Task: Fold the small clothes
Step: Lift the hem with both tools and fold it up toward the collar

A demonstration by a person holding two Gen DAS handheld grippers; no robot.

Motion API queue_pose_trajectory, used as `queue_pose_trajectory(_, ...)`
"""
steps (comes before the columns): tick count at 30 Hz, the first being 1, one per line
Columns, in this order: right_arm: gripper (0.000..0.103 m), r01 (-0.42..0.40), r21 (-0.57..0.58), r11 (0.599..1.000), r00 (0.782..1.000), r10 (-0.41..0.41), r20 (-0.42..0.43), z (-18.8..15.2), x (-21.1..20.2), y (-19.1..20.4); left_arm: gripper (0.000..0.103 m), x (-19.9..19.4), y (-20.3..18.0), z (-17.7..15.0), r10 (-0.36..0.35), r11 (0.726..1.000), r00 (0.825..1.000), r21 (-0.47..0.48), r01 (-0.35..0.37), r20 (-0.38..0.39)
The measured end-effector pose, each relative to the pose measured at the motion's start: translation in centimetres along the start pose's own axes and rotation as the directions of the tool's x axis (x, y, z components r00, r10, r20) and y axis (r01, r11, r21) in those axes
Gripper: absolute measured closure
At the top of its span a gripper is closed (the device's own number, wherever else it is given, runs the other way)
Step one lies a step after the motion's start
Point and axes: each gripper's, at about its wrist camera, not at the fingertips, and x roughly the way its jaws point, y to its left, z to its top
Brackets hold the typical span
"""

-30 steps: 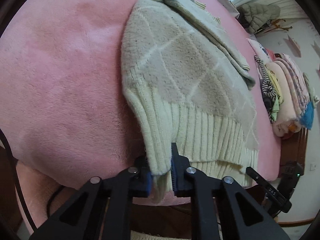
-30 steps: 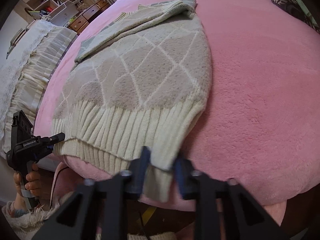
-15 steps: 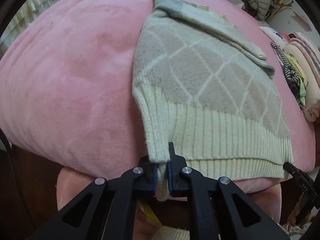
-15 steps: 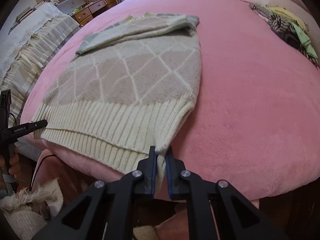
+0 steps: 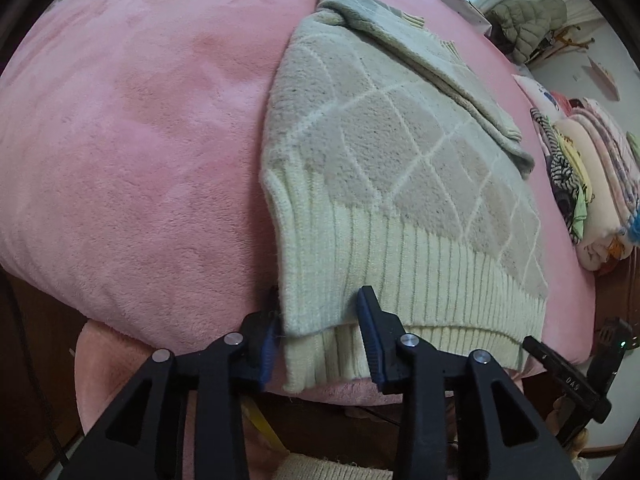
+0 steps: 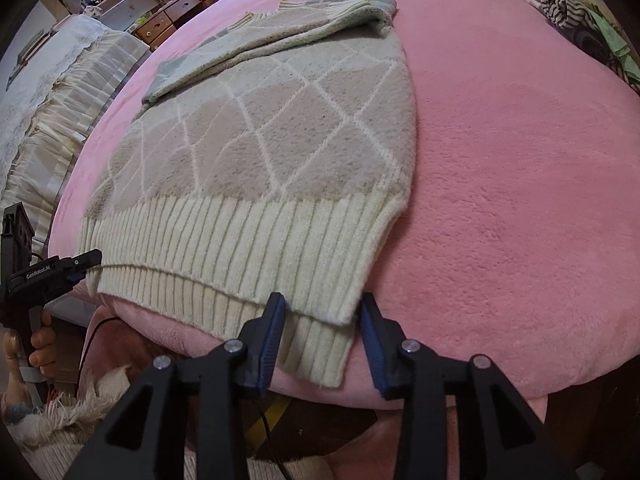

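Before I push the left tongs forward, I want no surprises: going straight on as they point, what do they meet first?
The left tongs stand open around the sweater's ribbed hem corner. That knit comes first, then probably the pink blanket under it; depth there is unclear.

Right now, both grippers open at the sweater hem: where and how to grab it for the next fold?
Take the sweater by the two bottom corners of its ribbed hem. That band overhangs the near edge of the pink bed, so fingers can close over both layers. Come in from the near edge, the left gripper on its corner and the right gripper on the other; each open gripper already straddles its corner.
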Motion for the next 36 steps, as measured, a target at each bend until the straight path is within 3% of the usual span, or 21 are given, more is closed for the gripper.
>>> queue_pose_trajectory(3,0.071,-0.015,-0.003,1.000,1.000,0.015,0.008,0.0,0.1,0.0,0.093,0.3,-1.7,-0.2,0.029,0.997,0.999,0.068,-0.028,-0.015)
queue_pose_trajectory(4,0.086,-0.021,-0.012,1.000,1.000,0.021,0.009,0.0,0.0,0.1,0.094,0.3,-2.0,-0.2,0.032,0.996,0.999,0.078,-0.030,-0.013)
queue_pose_trajectory(5,0.090,-0.030,-0.017,0.999,1.000,0.030,0.006,-0.1,0.0,0.1,0.095,0.1,-2.2,-0.2,0.039,0.995,0.999,0.089,-0.038,-0.007)
queue_pose_trajectory(12,0.093,-0.046,-0.058,0.997,0.996,0.051,0.071,0.3,-2.3,0.4,0.097,-2.0,-2.4,0.5,-0.030,0.997,0.999,0.076,0.027,0.037)
queue_pose_trajectory(17,0.094,-0.052,-0.114,0.992,0.985,0.070,0.155,2.1,-5.7,1.2,0.097,-5.8,-4.5,2.7,-0.063,0.990,0.990,0.134,0.046,0.128)
queue_pose_trajectory(23,0.095,-0.056,-0.168,0.984,0.960,0.099,0.262,6.4,-9.3,2.8,0.097,-9.2,-8.5,7.2,-0.082,0.978,0.969,0.206,0.033,0.234)
queue_pose_trajectory(29,0.095,-0.072,-0.155,0.985,0.933,0.121,0.338,11.4,-11.2,2.9,0.098,-11.2,-11.0,12.4,-0.074,0.980,0.947,0.200,0.011,0.311)
queue_pose_trajectory(36,0.095,-0.038,-0.161,0.986,0.917,0.098,0.387,16.9,-11.3,3.1,0.098,-10.7,-12.5,18.5,-0.036,0.987,0.938,0.160,-0.020,0.344)
